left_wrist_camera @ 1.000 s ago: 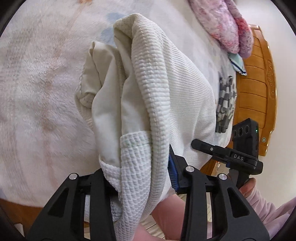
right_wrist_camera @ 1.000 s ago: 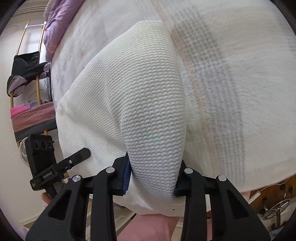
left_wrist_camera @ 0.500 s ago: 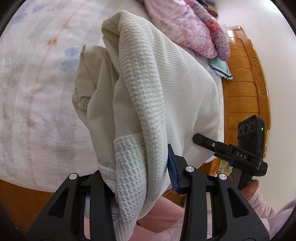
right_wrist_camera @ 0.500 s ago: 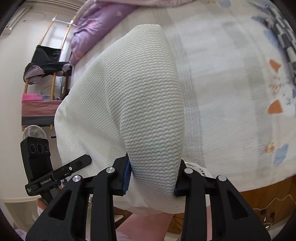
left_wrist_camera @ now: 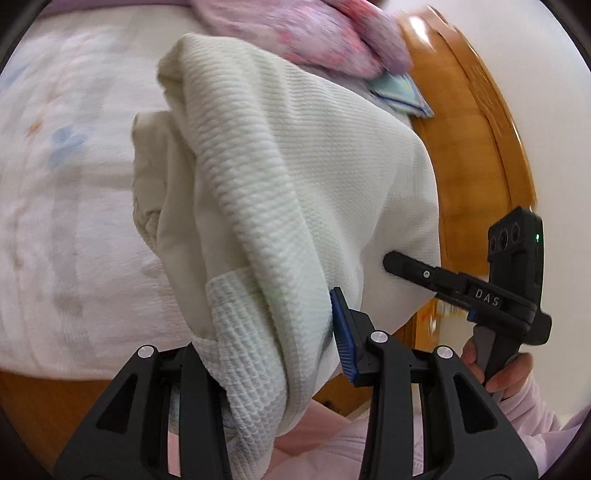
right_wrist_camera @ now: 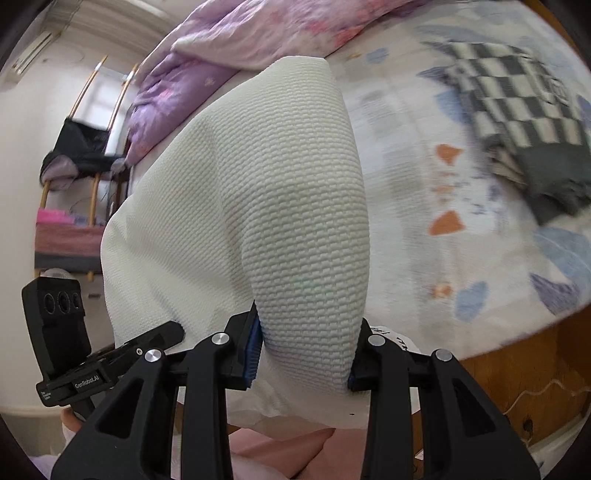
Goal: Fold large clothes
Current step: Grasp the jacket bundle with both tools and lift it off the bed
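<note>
A large white waffle-knit garment [left_wrist_camera: 280,192] hangs between both grippers, lifted off the bed. My left gripper [left_wrist_camera: 269,350] is shut on a bunched edge of it, with a smooth cream lining showing at the left. My right gripper [right_wrist_camera: 303,354] is shut on another thick fold of the same garment [right_wrist_camera: 295,206]. The right gripper also shows in the left wrist view [left_wrist_camera: 465,291], touching the cloth's right side. The left gripper shows in the right wrist view [right_wrist_camera: 110,354] at the lower left.
The bed [right_wrist_camera: 443,155] with a pale printed sheet lies below. A folded black-and-white checked cloth [right_wrist_camera: 517,110] lies on it at the right. A pink-purple quilt [left_wrist_camera: 314,33] lies at the far end. A wooden bed frame [left_wrist_camera: 472,147] is at the right. A clothes rack [right_wrist_camera: 85,155] stands at the left.
Both grippers have lifted and tilted up with the garment, away from the bed surface. More of the quilt, checked cloth and room shows now. The grips have not changed.
</note>
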